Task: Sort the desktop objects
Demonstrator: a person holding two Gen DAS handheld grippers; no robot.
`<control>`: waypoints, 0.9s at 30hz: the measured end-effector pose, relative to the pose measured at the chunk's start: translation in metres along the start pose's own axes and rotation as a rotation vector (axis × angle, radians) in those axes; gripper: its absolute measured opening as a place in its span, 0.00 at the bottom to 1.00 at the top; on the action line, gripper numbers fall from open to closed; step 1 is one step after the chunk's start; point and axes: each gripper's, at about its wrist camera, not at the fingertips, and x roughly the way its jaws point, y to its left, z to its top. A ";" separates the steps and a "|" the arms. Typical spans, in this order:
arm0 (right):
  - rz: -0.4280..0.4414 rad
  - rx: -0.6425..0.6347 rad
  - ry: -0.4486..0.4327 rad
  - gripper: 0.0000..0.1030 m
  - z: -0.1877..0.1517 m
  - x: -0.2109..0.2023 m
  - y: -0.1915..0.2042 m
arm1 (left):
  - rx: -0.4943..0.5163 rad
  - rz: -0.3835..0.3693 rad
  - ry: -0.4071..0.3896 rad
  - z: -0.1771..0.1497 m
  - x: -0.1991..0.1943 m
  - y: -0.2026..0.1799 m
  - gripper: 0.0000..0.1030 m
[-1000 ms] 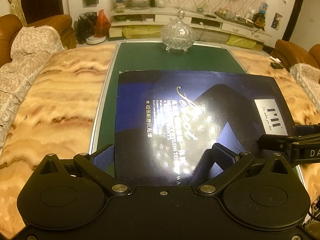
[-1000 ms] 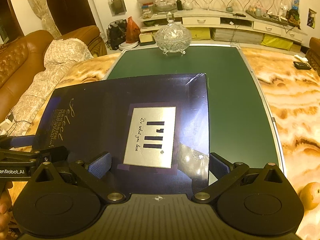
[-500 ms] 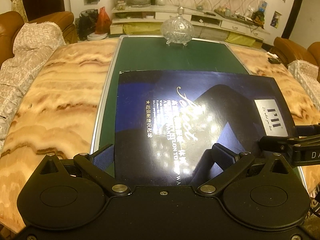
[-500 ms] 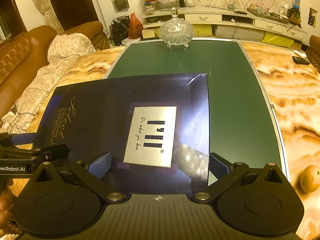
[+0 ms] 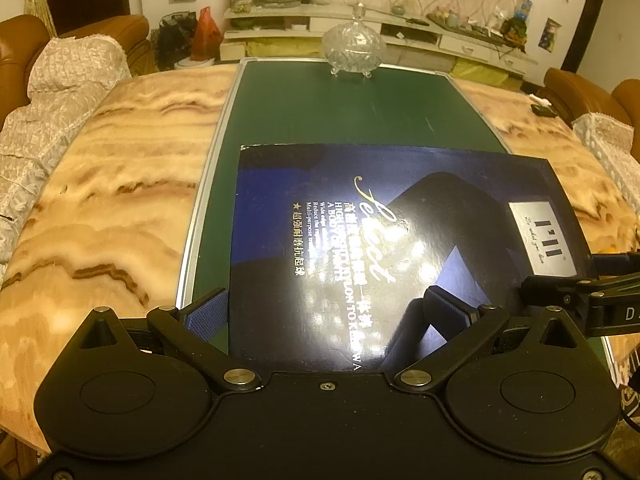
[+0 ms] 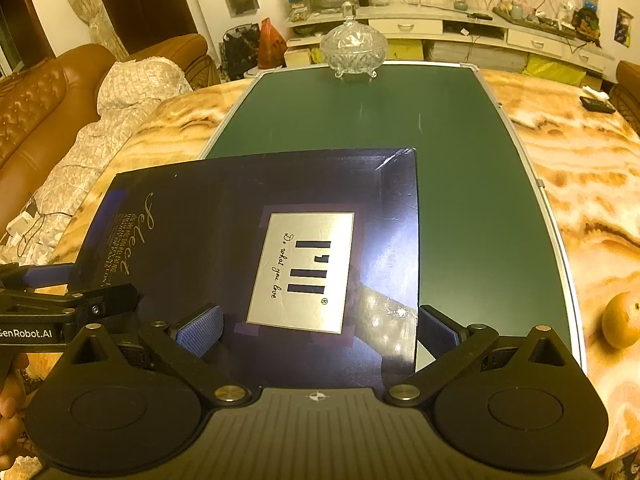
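Both grippers raised slightly with the box, left gripper and right gripper jaws wide at its near edge, grip hidden, green board beyond, lidded glass jar, contents unclear, orange right.

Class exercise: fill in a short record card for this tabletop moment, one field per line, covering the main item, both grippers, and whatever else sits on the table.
main item: dark blue box, flat, over green mat
left gripper: open, fingers either side of the box's near edge
right gripper: open, straddling the box's near end
far end of mat: lidded glass bowl
marble tabletop: orange fruit, small dark object
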 end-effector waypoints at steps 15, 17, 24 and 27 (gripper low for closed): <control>-0.004 -0.016 0.023 1.00 -0.021 -0.007 0.006 | 0.010 0.001 0.015 -0.021 -0.009 -0.002 1.00; -0.005 -0.019 0.027 1.00 -0.025 -0.007 0.007 | 0.006 0.000 0.020 -0.026 -0.009 -0.002 1.00; 0.001 -0.014 0.043 1.00 -0.036 -0.005 0.008 | 0.009 0.004 0.035 -0.038 -0.011 -0.001 1.00; 0.004 -0.011 0.047 1.00 -0.041 -0.006 0.008 | 0.009 0.005 0.037 -0.043 -0.011 -0.001 1.00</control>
